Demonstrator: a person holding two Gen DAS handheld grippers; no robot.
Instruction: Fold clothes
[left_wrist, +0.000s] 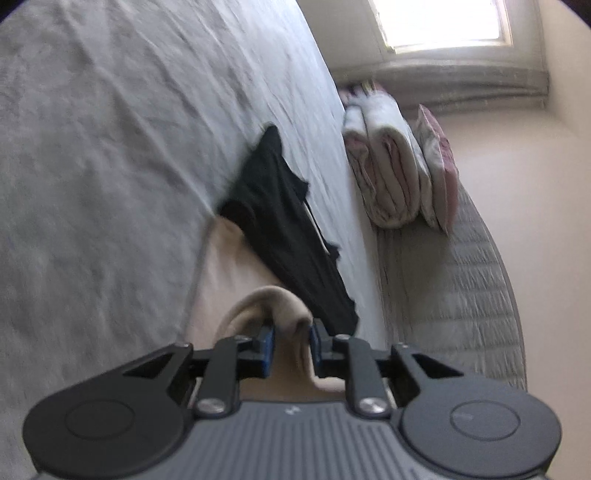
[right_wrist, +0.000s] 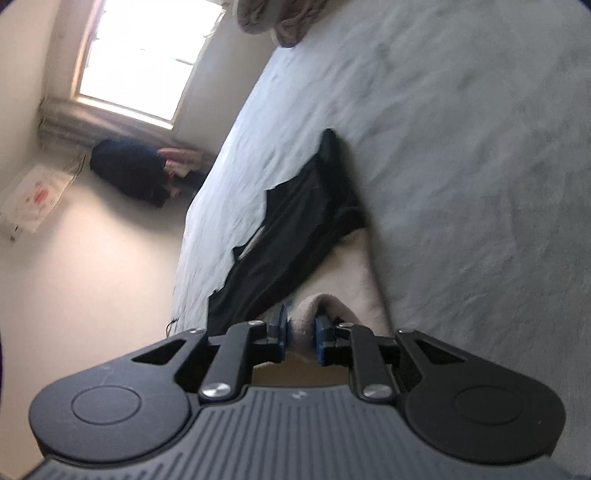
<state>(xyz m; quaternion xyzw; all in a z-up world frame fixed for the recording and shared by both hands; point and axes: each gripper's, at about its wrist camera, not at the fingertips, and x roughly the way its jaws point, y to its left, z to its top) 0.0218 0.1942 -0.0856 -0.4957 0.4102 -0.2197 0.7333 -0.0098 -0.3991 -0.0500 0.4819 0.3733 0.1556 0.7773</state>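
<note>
A beige garment (left_wrist: 236, 266) lies on the grey bed cover (left_wrist: 92, 166), with a black garment (left_wrist: 280, 221) lying across its far part. My left gripper (left_wrist: 291, 347) is shut on a bunched fold of the beige garment, which bulges up between the blue pads (left_wrist: 266, 343). In the right wrist view the same beige garment (right_wrist: 351, 266) and black garment (right_wrist: 295, 236) appear. My right gripper (right_wrist: 300, 338) is shut on another bunched edge of the beige cloth. Both views are tilted sideways and blurred.
Folded pink and white bedding (left_wrist: 391, 162) is stacked against a quilted headboard (left_wrist: 461, 295) below a bright window (left_wrist: 443, 22). In the right wrist view a dark bag (right_wrist: 129, 170) lies on the floor by the wall, with a printed sheet (right_wrist: 33, 195) beside it.
</note>
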